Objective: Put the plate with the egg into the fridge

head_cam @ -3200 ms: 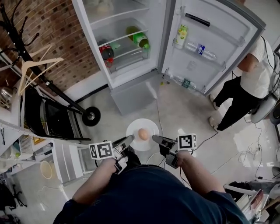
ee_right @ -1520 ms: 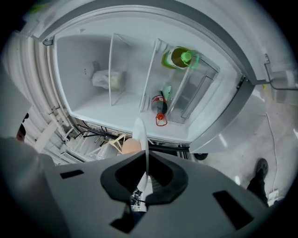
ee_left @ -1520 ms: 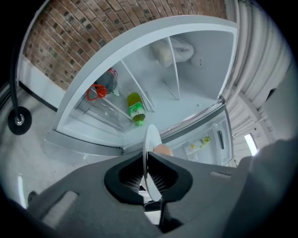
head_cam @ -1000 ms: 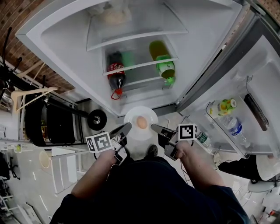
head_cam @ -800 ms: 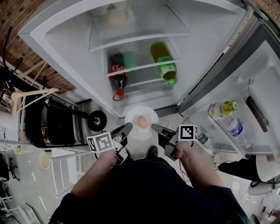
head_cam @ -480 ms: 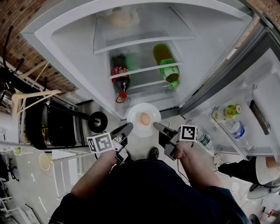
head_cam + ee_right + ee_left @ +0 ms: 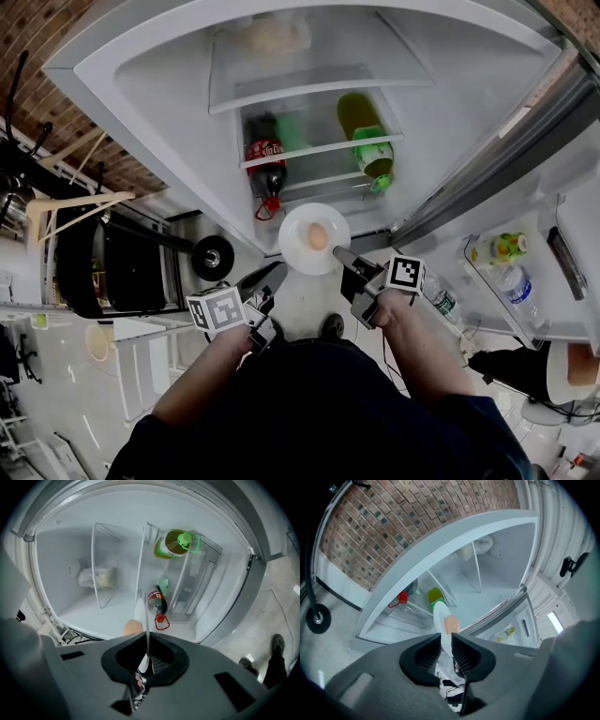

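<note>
A white plate [image 7: 298, 234] with a brown egg [image 7: 318, 236] on it hangs in front of the open fridge [image 7: 178, 112], just below its lowest shelf. My right gripper [image 7: 339, 253] is shut on the plate's near right rim. In the right gripper view the plate [image 7: 143, 620] runs edge-on into the right gripper [image 7: 146, 660], with the egg [image 7: 133, 627] to its left. My left gripper [image 7: 275, 273] sits a little below and left of the plate, apart from it. In the left gripper view the left gripper [image 7: 446, 638] shows a narrow gap, with the plate [image 7: 439, 616] and egg [image 7: 451, 624] beyond.
On the fridge's wire shelf lie a cola bottle [image 7: 266, 159] and a green bottle [image 7: 361, 127]; a bag [image 7: 272, 33] sits on a higher shelf. The open door at right holds bottles [image 7: 511, 248]. A black cart [image 7: 122, 267] and a hanger [image 7: 70, 206] stand at left.
The plate and my right gripper have moved up and right toward the fridge's opening. The plate's rim has come away from my left gripper, which has stayed lower.
</note>
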